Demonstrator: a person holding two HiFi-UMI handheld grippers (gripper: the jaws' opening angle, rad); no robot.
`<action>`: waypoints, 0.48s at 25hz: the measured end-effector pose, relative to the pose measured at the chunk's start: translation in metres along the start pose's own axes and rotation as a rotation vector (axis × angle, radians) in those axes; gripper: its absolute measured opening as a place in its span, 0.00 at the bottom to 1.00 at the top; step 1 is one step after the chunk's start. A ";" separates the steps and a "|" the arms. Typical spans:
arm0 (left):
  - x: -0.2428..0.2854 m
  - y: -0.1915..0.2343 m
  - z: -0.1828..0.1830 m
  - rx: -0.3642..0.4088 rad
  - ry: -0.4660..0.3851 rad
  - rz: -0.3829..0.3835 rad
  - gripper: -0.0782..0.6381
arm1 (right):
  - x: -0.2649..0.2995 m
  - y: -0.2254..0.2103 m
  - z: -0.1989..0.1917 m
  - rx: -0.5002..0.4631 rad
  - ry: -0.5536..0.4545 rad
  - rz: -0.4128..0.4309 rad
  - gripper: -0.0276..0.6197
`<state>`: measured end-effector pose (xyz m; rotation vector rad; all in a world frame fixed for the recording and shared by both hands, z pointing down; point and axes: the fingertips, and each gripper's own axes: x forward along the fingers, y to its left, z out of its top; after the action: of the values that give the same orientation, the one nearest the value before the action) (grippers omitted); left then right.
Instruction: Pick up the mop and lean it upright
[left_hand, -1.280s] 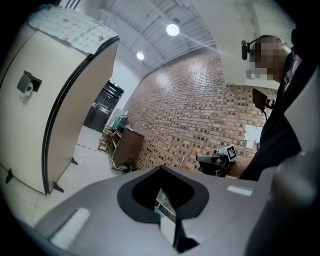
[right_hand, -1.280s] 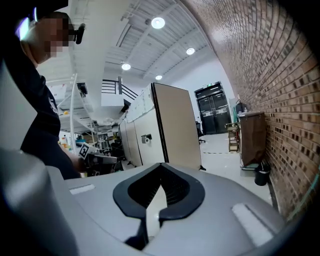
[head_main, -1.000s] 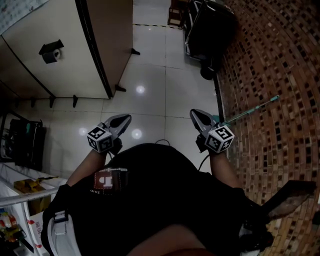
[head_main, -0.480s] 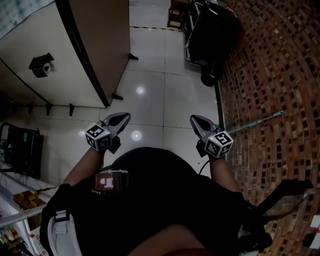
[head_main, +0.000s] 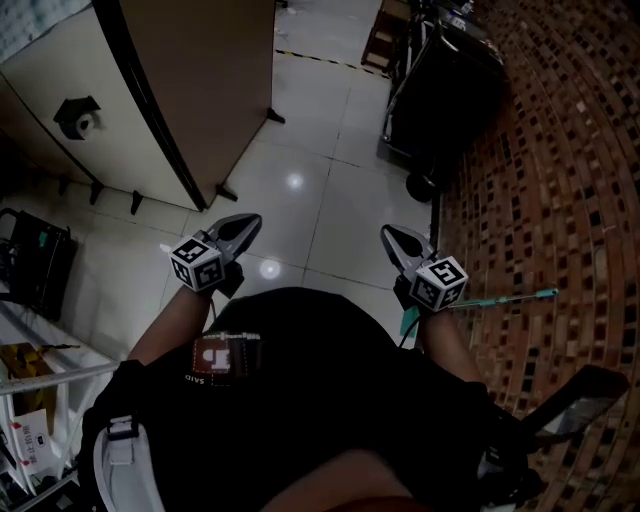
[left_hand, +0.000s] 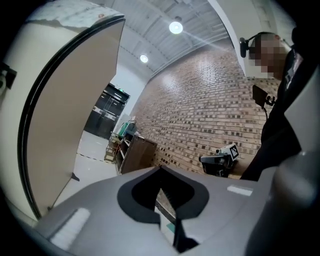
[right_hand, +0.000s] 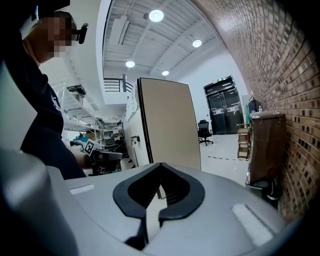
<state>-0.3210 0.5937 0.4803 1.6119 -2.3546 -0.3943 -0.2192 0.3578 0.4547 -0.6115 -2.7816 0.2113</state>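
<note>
Teal slender mop pole (head_main: 505, 299) now lies beside the right gripper (head_main: 388, 232), no longer ahead of it. It and the left gripper (head_main: 252, 220) are clenched empty: grasp pending.

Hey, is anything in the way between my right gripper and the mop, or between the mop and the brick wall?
Nothing visible. The mop's teal handle shows right beside the right gripper, seen against the brick wall. The black cart stands farther ahead, not between them.

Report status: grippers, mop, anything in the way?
Left gripper shut, empty. Right gripper shut, empty. Mop handle slanted by brick wall, untouched. Nothing seen blocking it.
</note>
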 end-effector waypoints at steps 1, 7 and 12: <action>0.008 0.002 0.001 -0.001 0.004 0.000 0.11 | 0.004 -0.009 0.002 0.007 -0.003 0.002 0.06; 0.051 0.061 0.017 0.002 0.014 -0.022 0.11 | 0.058 -0.054 0.013 0.031 -0.016 -0.012 0.06; 0.098 0.124 0.050 0.026 0.047 -0.114 0.11 | 0.117 -0.092 0.043 0.057 -0.066 -0.086 0.06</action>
<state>-0.4801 0.5489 0.4852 1.7533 -2.2491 -0.3462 -0.3696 0.3215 0.4614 -0.4781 -2.8465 0.2965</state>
